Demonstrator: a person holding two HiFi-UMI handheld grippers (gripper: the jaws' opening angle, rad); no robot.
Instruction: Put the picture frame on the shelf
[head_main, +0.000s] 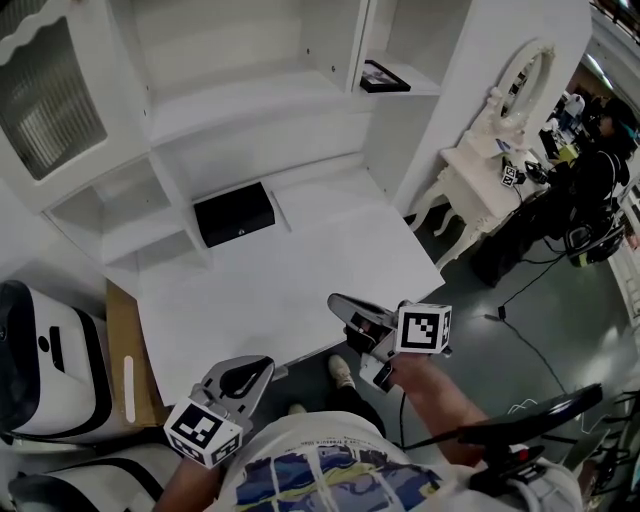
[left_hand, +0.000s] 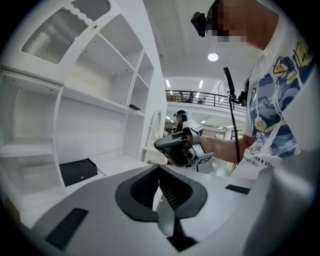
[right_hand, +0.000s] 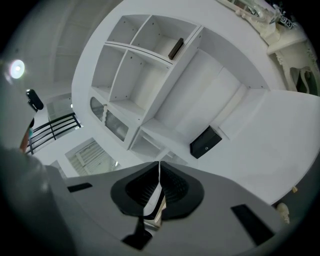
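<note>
- The picture frame (head_main: 385, 77) sits on the white shelf (head_main: 425, 88) at the upper right of the head view, well apart from both tools.
- The left gripper (head_main: 262, 366), at lower left, has its jaws pressed together with nothing between them.
- The right gripper (head_main: 336, 300), at lower centre, is likewise closed and empty.
- A black box (head_main: 234, 213) rests on the desk (head_main: 300, 280), left of centre.

Head view steeply down on desk (head_main: 300, 270), gripper views low, sharing black box (head_main: 234, 213)

Left tool (head_main: 262, 368) jaws together, right tool (head_main: 338, 302) jaws together, empty
</note>
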